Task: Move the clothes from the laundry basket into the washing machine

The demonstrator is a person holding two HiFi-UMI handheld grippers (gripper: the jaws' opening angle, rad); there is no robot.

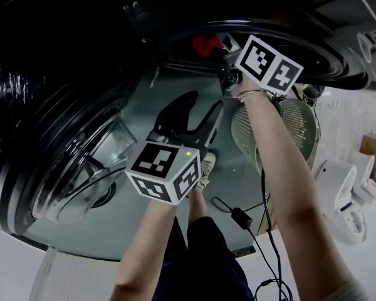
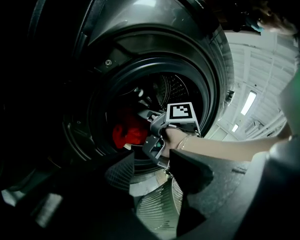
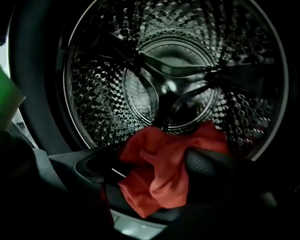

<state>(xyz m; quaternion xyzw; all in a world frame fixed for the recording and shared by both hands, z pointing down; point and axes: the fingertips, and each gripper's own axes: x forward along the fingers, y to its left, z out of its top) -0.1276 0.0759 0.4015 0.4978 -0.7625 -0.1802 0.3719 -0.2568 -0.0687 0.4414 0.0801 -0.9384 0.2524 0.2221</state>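
"What has your right hand-held gripper [image 3: 155, 170] got?"

"A red cloth [image 3: 162, 141]. The jaws are closed on its crumpled middle. I'm holding it at the mouth of the washing machine, just over the rubber lip [image 3: 65, 156], with the steel drum [image 3: 175, 69] beyond it. I can see no other laundry in there."

"And the left one?"

"My left hand-held gripper [image 2: 152, 170] hangs lower, in front of the opening, with its jaws spread and nothing between them. The open door [image 1: 81, 180] is off to its left. The laundry basket [image 1: 288, 127] sits down by the machine, beside my right forearm, and I can't tell what's in it from here."

"How will the cloth handle?"

"Soft and light, I'd judge — it droops in loose folds below the jaws, so it has no stiffness to push with. A pinch on a thick bunch is the best hold, since a single edge could slip out. The risk I see is a trailing fold catching on the lip — so I'd carry it well inside the drum before letting go."
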